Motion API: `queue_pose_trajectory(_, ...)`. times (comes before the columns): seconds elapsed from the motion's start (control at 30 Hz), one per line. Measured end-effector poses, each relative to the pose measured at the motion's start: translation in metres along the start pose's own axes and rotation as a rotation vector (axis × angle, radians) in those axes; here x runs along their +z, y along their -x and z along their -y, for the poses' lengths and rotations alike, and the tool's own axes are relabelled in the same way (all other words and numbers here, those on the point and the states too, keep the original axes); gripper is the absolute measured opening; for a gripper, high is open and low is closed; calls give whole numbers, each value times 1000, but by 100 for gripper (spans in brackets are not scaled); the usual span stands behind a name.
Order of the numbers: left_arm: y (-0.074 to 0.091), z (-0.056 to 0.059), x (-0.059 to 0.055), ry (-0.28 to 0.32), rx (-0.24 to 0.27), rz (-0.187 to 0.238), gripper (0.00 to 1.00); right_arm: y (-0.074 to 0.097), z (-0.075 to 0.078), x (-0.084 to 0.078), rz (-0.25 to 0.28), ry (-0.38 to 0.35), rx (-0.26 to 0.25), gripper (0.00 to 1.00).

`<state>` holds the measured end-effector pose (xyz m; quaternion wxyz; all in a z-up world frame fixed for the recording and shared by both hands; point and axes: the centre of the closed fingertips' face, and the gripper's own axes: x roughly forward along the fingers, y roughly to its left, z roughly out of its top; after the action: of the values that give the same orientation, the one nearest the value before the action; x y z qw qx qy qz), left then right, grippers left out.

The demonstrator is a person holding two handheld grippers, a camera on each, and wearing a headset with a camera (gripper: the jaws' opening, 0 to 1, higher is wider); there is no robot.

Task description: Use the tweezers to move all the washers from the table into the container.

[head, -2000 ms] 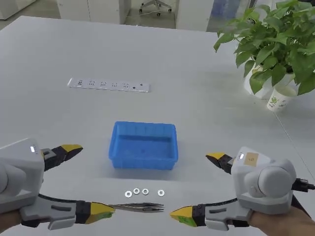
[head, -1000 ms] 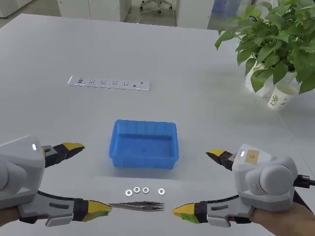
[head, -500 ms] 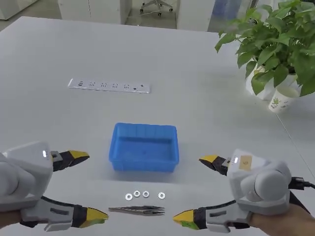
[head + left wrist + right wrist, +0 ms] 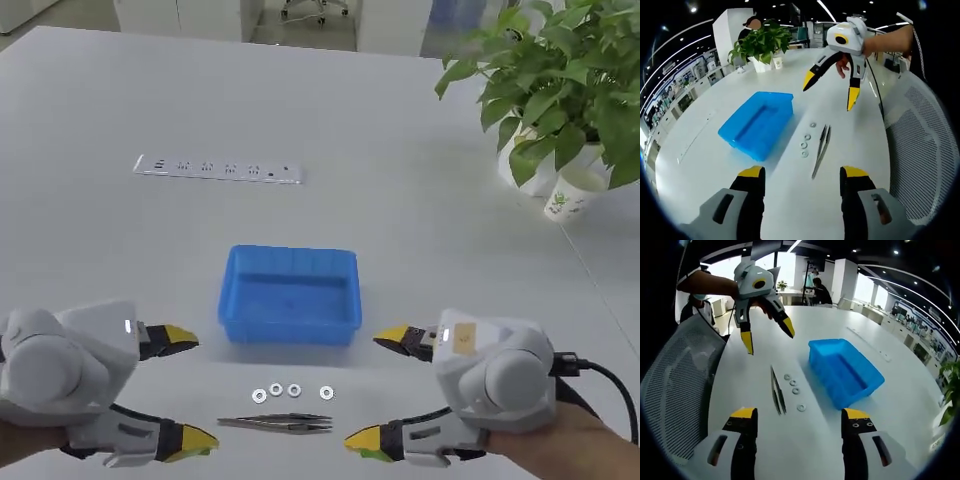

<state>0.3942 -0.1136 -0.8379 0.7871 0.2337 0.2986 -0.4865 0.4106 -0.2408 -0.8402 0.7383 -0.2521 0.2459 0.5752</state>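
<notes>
The left hand-held gripper hovers open and empty at the near edge of the tabletop. Near it the tweezers lie flat, four washers behind them and the blue container behind those, probably to keep each carry short. The right hand-held gripper, also open and empty, faces the tweezers, likely to take them
</notes>
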Motion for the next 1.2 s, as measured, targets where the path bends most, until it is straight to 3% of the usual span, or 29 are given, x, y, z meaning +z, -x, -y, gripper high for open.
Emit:
queue_pose_trajectory(0.47,-20,5,-12,-49,-48,-71,42,-21,-16,-3,-35,104,101,47)
queue_pose_trajectory(0.77,-33,13,-20,-98,-112,-114,24,-31,-24,-1,-44,133,147,31)
queue_pose_trajectory(1.2,-40,18,-26,-134,-165,-149,10,-52,-37,-1,-82,154,214,20)
